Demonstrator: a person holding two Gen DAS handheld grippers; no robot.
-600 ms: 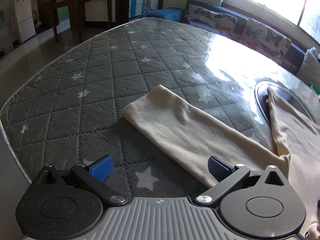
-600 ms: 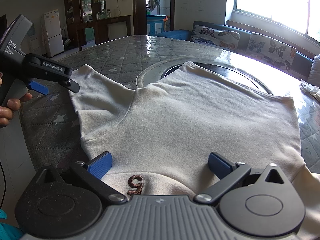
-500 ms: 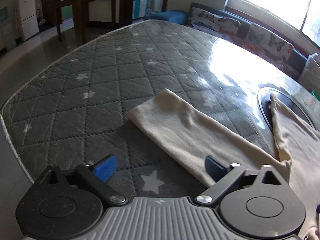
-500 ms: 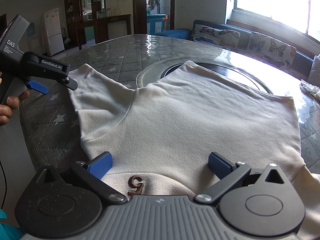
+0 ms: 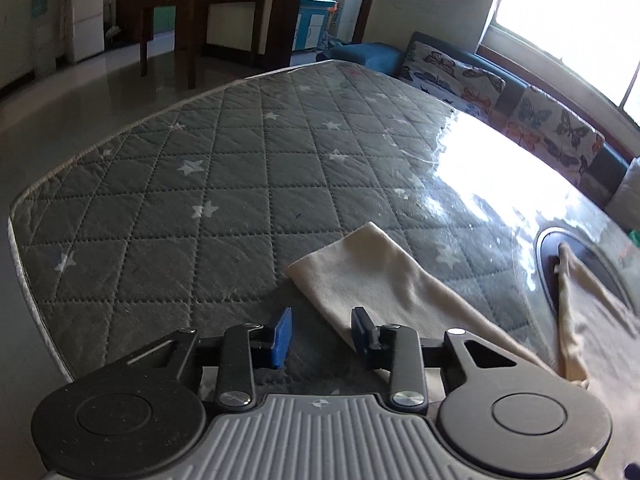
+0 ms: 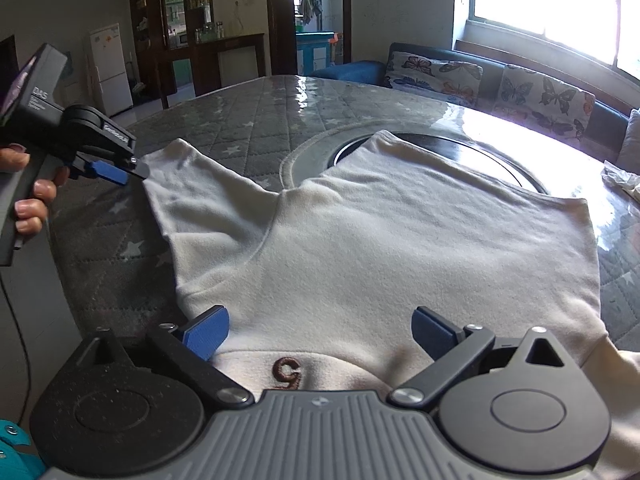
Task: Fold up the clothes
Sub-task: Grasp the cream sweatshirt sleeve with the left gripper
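Covering most of the frame, a grey quilted mattress (image 6: pixel 224 136) with white stars carries a cream sweatshirt (image 6: pixel 400 248), spread flat near its front edge with the collar toward the camera. A butterfly-print sofa (image 6: pixel 500 84) runs along the far side of the mattress, under a bright window (image 6: pixel 552 4). A dark round inset (image 6: pixel 472 156) in the mattress lies partly beneath the sweatshirt's hem. The sweatshirt's left sleeve (image 5: pixel 384 284) stretches out over the quilting, its cuff pointing away from the body. The right gripper (image 6: pixel 320 330) hovers at the collar with its blue pads set wide apart, holding nothing. The left gripper (image 5: pixel 321 336), gripped in the person's hand (image 6: pixel 36 200), sits at the sleeve's edge, its pads drawn to a narrow gap, nothing pinched between them. A small brown embroidered mark (image 6: pixel 287 374) sits on the sweatshirt just below the collar.
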